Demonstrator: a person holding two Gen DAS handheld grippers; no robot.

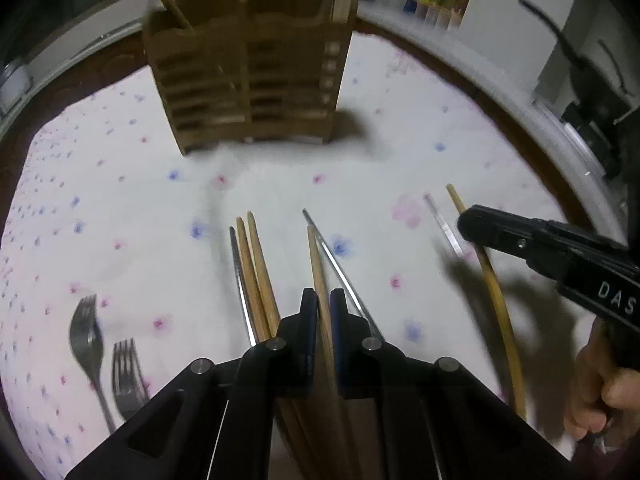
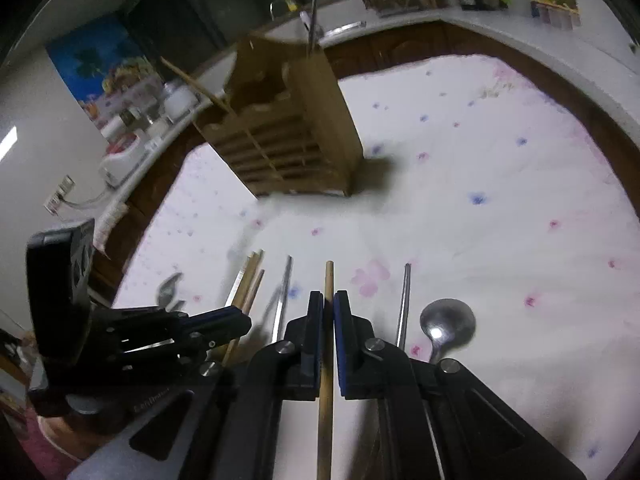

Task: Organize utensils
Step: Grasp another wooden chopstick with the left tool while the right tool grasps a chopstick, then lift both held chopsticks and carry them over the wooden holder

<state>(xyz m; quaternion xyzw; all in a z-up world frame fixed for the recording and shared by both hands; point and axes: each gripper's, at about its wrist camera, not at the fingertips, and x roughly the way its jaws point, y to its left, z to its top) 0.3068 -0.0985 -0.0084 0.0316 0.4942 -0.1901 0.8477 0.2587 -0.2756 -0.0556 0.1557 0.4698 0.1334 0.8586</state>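
Note:
A wooden utensil holder (image 1: 248, 80) stands on the floral cloth; it also shows in the right wrist view (image 2: 288, 132), with a chopstick and a metal piece sticking out. My left gripper (image 1: 323, 300) is shut on a wooden chopstick (image 1: 316, 264). My right gripper (image 2: 328, 304) is shut on another wooden chopstick (image 2: 329, 280); it shows from the side in the left wrist view (image 1: 472, 220). Loose wooden chopsticks (image 1: 256, 272) and metal chopsticks (image 1: 340, 264) lie beside the left gripper. Two forks (image 1: 86, 332) lie at the left. A spoon (image 2: 446, 326) lies right of the right gripper.
The white floral cloth (image 2: 480, 200) covers a dark wooden table. A kitchen counter (image 2: 400, 20) with bottles and a kettle runs behind it. A metal chopstick (image 2: 405, 300) lies next to the spoon. The left gripper's body (image 2: 120, 336) sits close at the left.

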